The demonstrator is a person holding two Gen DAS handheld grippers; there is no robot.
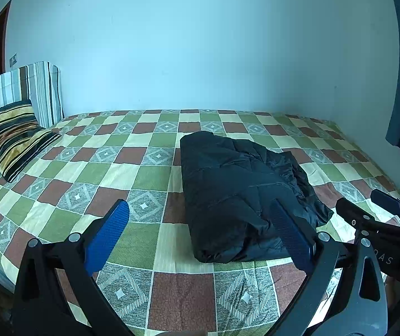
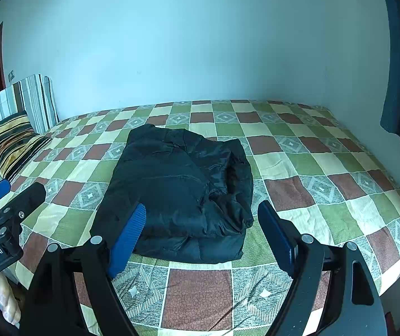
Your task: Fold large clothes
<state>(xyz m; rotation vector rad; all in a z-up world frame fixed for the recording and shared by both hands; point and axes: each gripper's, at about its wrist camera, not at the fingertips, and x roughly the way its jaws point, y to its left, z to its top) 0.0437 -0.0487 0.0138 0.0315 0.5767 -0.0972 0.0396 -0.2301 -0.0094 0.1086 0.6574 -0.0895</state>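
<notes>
— So why are both grippers held back from the black jacket (image 2: pixel 183 193)?

— I think the folding looks done. The left gripper (image 1: pixel 200 235) has its jaws wide open with nothing in them. The right gripper (image 2: pixel 202 235) is wide open and empty too. Both hang over the near edge of the bed (image 2: pixel 325 196), pointing down at the jacket.

— Where is the jacket?

— It lies in the middle of the checked bed, far from the striped pillow (image 1: pixel 15 137).

— How does it look?

— Dark, shiny and puffy. It is a thick bundle, smooth on the left, a bit crumpled on the right.
</notes>
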